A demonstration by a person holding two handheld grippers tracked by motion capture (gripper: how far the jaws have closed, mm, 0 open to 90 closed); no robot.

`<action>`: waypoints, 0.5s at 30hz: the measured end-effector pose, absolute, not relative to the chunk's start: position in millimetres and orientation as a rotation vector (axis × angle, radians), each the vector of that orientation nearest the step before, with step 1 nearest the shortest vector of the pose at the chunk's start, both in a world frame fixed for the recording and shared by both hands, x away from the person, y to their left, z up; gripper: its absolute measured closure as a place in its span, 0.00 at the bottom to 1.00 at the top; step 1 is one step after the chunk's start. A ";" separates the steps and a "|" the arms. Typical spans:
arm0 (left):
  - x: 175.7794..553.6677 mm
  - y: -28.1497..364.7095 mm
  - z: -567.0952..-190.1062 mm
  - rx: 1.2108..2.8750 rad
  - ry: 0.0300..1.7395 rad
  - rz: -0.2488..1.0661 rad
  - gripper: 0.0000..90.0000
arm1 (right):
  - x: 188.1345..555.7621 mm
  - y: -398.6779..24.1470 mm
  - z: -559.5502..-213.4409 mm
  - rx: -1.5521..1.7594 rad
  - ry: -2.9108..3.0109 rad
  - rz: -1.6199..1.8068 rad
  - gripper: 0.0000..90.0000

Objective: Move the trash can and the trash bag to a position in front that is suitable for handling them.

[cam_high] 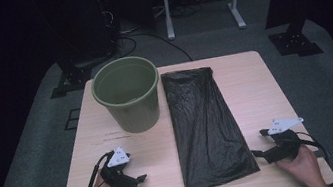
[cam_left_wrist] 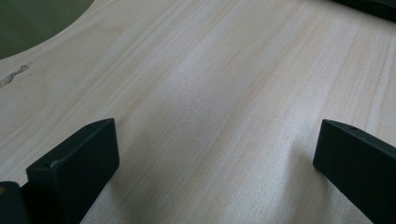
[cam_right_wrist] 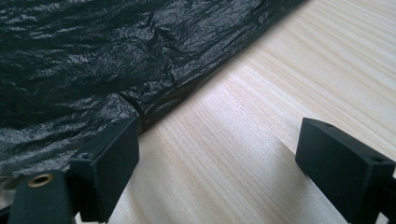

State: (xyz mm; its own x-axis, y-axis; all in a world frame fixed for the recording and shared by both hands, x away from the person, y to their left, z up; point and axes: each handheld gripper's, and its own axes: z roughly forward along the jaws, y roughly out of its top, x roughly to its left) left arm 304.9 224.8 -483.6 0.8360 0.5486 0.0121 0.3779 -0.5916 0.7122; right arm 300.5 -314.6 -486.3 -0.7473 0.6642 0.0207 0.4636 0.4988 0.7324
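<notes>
The black bag (cam_high: 208, 127) lies flat on the tabletop (cam_high: 249, 85) between our two grippers, its long axis running from the near edge toward the far edge, and we see its near end a little wider than its far end. We cannot tell which end is the mouth.

Starting at our right gripper (cam_high: 264, 145), the fingers (cam_right_wrist: 343, 163) stand wide apart with only bare wood between them and hold nothing. In the right gripper view the bag's edge (cam_right_wrist: 187, 88) runs slantwise just past the left-hand finger, close beside it, though we cannot tell whether the two touch. In the high view this gripper sits just beside the bag's near right corner.

Our left gripper (cam_high: 134, 172) also has its fingers (cam_left_wrist: 77, 165) spread wide over bare tabletop, empty. It rests near the left of the near edge, apart from the bag's left side, with an open strip of wood between.

Farther out, the green bucket (cam_high: 129, 94) stands upright at the far left, just beside the bag's far left corner, mouth up. Right of the bag the tabletop is bare out to its right edge, and a narrow strip remains between the bag's near end and the near edge.
</notes>
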 end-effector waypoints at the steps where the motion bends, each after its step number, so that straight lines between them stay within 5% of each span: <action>1: 304.9 224.8 -483.6 2.271 0.672 0.298 0.00 | 300.5 -314.6 -486.3 0.956 2.481 1.093 0.13; 15: 305.0 224.7 -483.6 2.270 0.673 0.297 0.00 | 300.8 -293.0 -469.4 0.985 2.465 1.166 0.15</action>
